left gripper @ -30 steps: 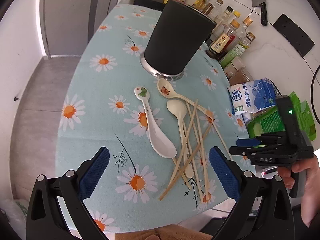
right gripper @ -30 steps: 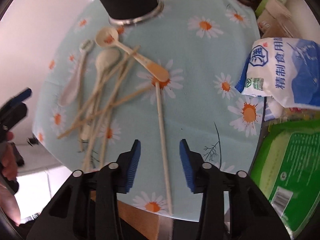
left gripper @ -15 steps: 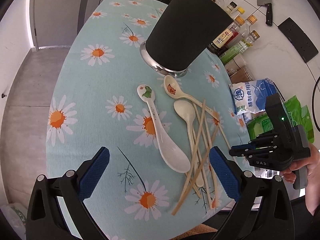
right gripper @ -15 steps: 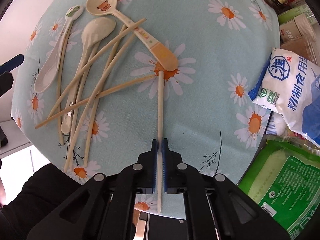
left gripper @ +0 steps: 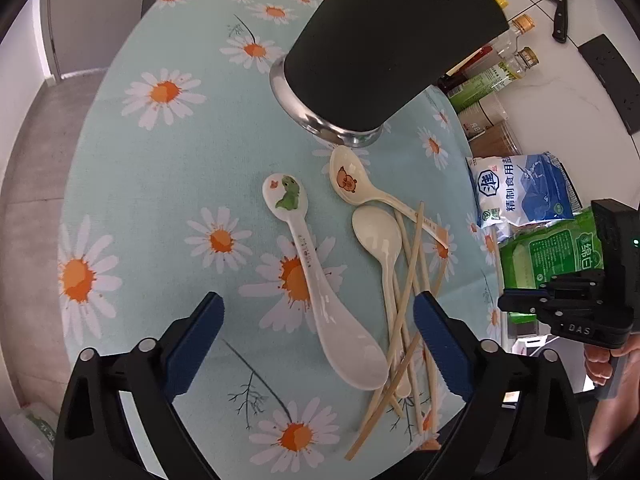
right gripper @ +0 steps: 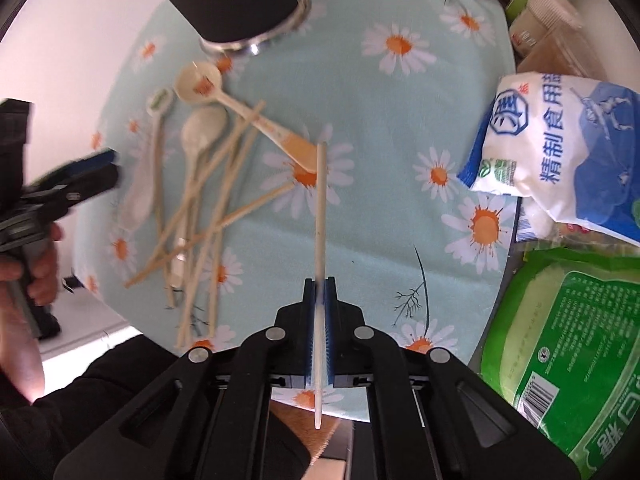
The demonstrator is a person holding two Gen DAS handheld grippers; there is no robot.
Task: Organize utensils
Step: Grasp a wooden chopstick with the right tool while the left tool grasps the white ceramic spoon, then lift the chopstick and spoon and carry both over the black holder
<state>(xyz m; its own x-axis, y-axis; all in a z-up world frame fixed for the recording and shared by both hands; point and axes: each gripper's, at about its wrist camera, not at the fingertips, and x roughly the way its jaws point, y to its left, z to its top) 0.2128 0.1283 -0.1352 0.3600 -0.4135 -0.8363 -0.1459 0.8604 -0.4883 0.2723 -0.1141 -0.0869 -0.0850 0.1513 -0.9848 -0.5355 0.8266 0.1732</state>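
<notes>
Chopstick (right gripper: pixel 320 216), pale, clamped between the blue pads of the right gripper (right gripper: pixel 319 292), jaws pinched tight on it, its far tip over the daisy tablecloth (right gripper: pixel 360 92). Left gripper (left gripper: pixel 316 336) wide, jaws closing, nothing pressed; white dinosaur spoon (left gripper: pixel 320 284) lies between its fingers. Loose chopsticks (left gripper: pixel 404 320) and two more spoons lie near the black utensil holder (left gripper: pixel 384 40).

Open cloth (left gripper: pixel 160 184) left — black holder (left gripper: pixel 384 40) blocks behind.
</notes>
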